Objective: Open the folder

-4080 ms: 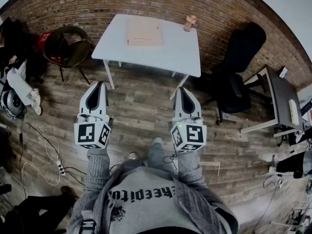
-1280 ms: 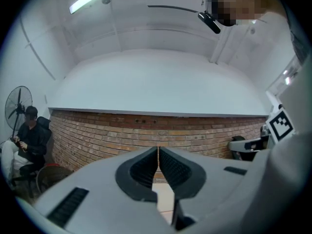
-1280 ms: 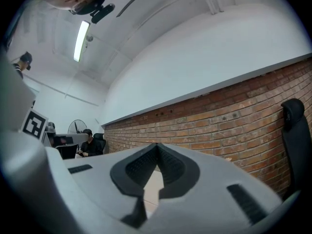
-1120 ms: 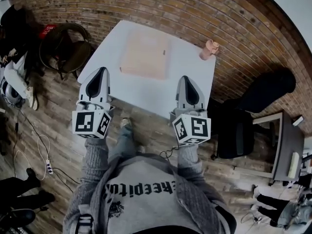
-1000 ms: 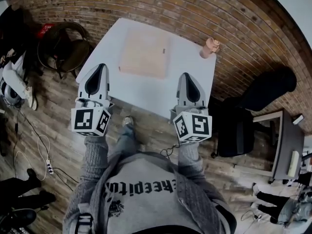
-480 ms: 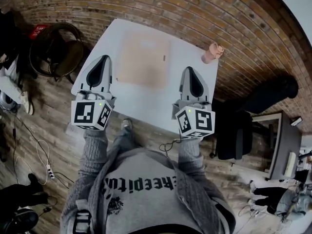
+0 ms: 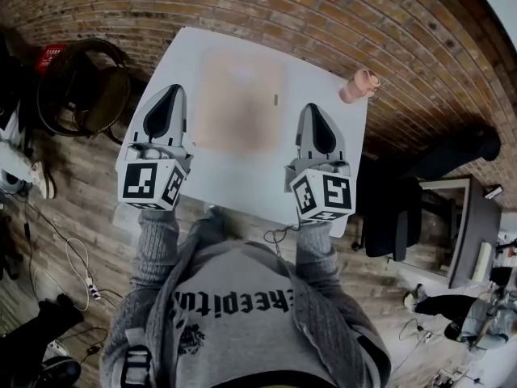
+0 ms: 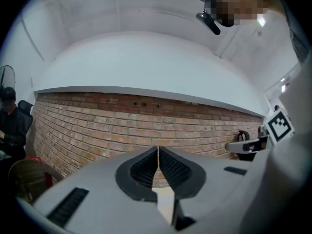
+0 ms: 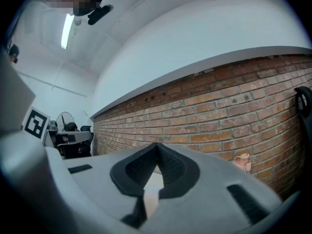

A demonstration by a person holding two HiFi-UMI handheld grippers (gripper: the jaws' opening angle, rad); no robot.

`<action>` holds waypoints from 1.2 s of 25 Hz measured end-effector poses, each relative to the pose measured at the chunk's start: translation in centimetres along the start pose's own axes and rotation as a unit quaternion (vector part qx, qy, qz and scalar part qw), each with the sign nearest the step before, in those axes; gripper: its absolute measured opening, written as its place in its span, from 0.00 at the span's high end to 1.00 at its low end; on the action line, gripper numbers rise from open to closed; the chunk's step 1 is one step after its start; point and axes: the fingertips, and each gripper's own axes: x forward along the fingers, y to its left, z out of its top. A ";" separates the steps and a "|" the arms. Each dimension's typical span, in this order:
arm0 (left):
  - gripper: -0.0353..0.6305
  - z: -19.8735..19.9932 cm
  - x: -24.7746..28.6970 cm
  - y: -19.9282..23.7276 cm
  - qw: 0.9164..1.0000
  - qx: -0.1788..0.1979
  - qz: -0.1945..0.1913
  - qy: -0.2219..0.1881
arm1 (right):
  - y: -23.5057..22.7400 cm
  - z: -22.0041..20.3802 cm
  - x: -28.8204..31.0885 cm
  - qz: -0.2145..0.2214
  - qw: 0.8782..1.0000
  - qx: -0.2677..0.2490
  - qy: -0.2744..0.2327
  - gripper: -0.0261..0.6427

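A tan folder (image 7: 240,99) lies flat and closed on the white table (image 7: 242,180), blurred in the head view. My left gripper (image 7: 172,93) hovers over the table's left side, just left of the folder, its jaws shut on nothing. My right gripper (image 7: 315,110) hangs over the table just right of the folder, also shut and empty. In the left gripper view the jaws (image 8: 157,152) meet tip to tip before the brick wall. The right gripper view shows its jaws (image 9: 156,147) closed the same way.
A small pink jug (image 7: 359,85) stands at the table's far right corner, also seen as a jug (image 9: 242,162) by the brick wall. A round chair (image 7: 81,87) sits left of the table and a black office chair (image 7: 440,168) right of it. Cables (image 7: 77,257) trail on the wooden floor.
The person has walked up to the table. Both grippers have moved forward from the near edge to either side of the folder, still shut.
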 end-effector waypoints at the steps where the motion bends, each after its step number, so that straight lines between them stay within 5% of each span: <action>1: 0.93 -0.5 0.3 0.2 1.000 -0.002 -0.002 0.005 | -0.1 -0.5 0.3 -0.002 1.000 0.001 0.006 0.95; 17: 0.93 -9.5 1.1 1.3 0.995 -0.024 -0.015 0.094 | -1.8 -12.3 1.7 -0.023 0.990 0.023 0.139 0.95; 30: 0.93 -14.9 0.3 1.0 0.987 0.001 -0.043 0.152 | -2.4 -22.9 0.9 -0.019 0.959 0.064 0.275 0.95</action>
